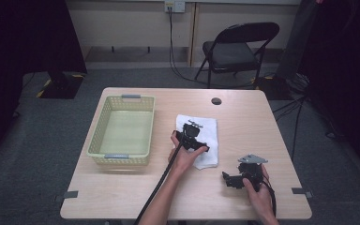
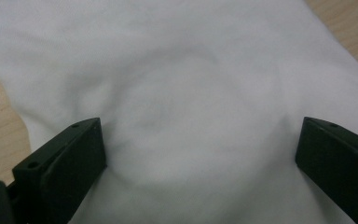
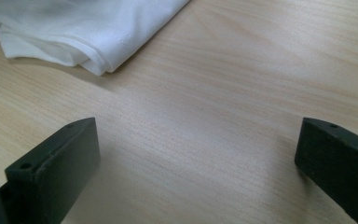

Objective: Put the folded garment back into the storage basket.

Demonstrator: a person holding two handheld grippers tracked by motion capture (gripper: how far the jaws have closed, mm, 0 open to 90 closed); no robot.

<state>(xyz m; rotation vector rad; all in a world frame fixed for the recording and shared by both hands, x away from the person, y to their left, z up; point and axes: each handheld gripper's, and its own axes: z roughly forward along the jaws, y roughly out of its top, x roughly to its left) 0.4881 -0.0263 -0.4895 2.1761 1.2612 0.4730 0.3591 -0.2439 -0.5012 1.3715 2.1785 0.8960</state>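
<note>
A folded white cloth [image 1: 207,129] lies near the middle of the wooden table [image 1: 243,117]. My left gripper [image 1: 193,136] hovers right over it, pointing down. In the left gripper view its jaws stand wide apart above the white cloth [image 2: 191,84], with nothing pinched between them [image 2: 200,154]. My right gripper [image 1: 232,180] rests low near the table's front right, held in a hand. Its jaws are wide open over bare wood [image 3: 198,158], and a folded corner of the cloth [image 3: 88,28] lies beyond them at the upper left.
A pale green plastic basket [image 1: 101,140] stands left of the cloth. A round cable hole [image 1: 216,101] sits near the table's far edge. A black folding chair [image 1: 236,47] stands behind the table. Grey clips [image 1: 300,191] mark the front corners.
</note>
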